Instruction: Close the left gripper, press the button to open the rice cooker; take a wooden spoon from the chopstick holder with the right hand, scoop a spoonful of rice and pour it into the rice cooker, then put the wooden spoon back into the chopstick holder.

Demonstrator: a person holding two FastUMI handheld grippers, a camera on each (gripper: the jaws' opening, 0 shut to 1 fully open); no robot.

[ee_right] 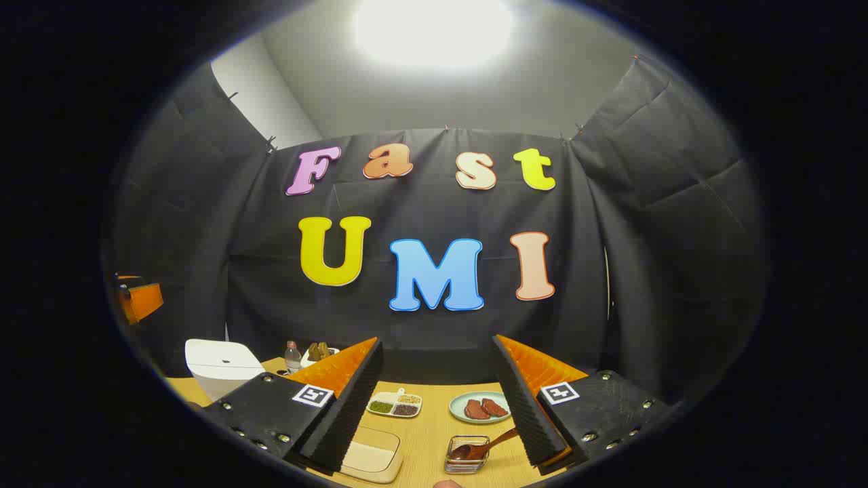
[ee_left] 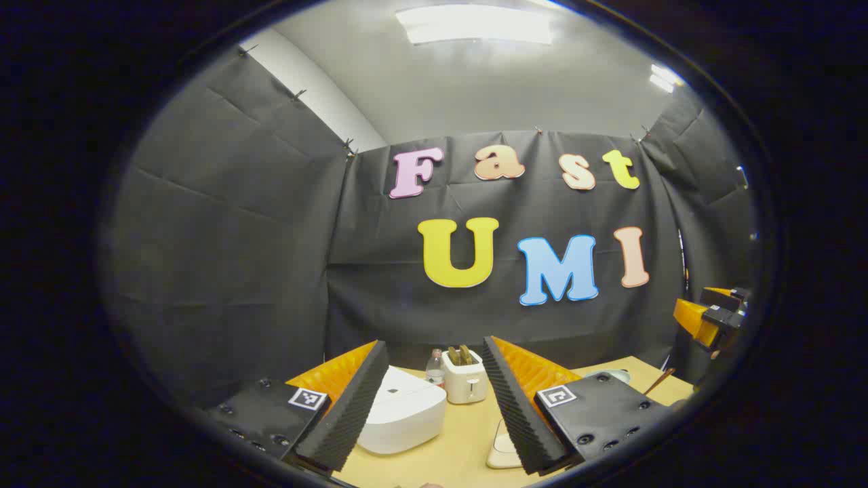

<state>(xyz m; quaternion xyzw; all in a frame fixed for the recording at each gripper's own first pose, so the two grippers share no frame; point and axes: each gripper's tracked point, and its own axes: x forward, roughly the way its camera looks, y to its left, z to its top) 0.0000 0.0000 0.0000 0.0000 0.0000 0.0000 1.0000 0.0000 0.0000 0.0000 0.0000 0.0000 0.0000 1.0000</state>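
Left gripper view: toaster [ee_left: 464, 384] behind rice cooker [ee_left: 400, 409].

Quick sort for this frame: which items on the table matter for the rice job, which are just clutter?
Job:
rice cooker, lid shut
wooden spoon in its wire holder
left gripper, open
right gripper, open

Clutter:
toaster
bottle
plate of meat
divided dish of grains
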